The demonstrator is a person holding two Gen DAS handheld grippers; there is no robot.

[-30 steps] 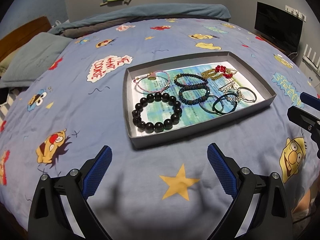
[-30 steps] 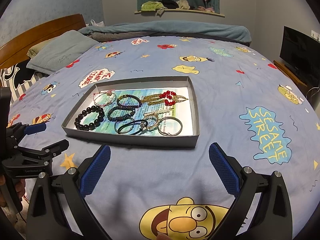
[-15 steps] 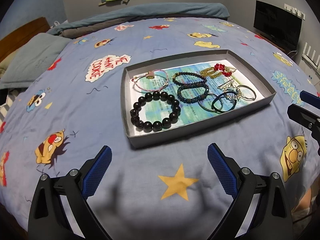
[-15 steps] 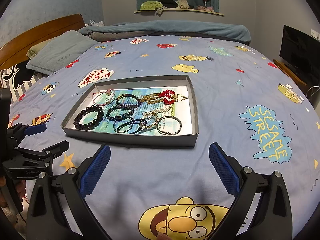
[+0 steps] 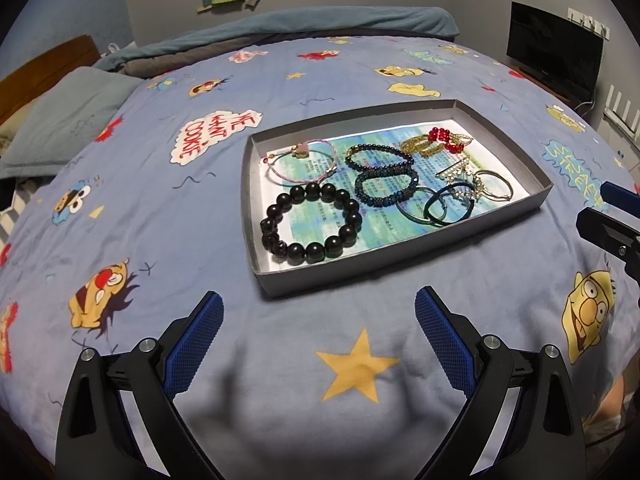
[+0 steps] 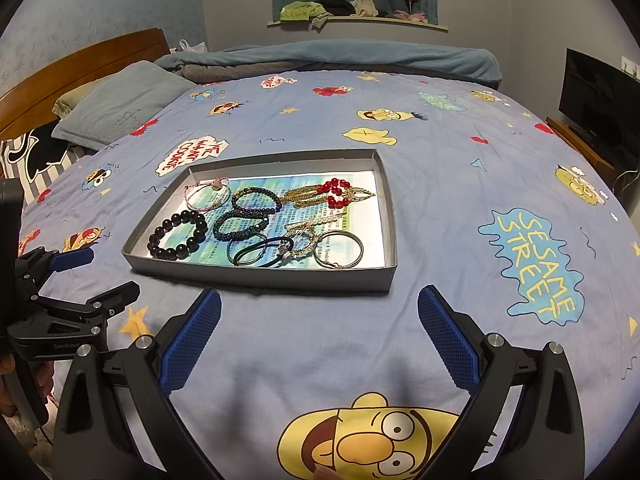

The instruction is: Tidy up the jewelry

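My left hand-held gripper (image 5: 318, 312), wide open and empty, sits nearest the shallow grey cardboard tray (image 5: 400, 250), whose black beaded bracelet (image 5: 311, 220) lies straight ahead.

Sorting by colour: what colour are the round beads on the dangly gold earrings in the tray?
Red, on the earrings, clearest in the right wrist view.

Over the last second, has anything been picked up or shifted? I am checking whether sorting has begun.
Nothing has been picked up. The left gripper has eased slightly closer to the grey tray, open and empty; the right gripper has barely moved, also open and empty. The black bead bracelet, red bead earrings and silver hoop lie where they were.
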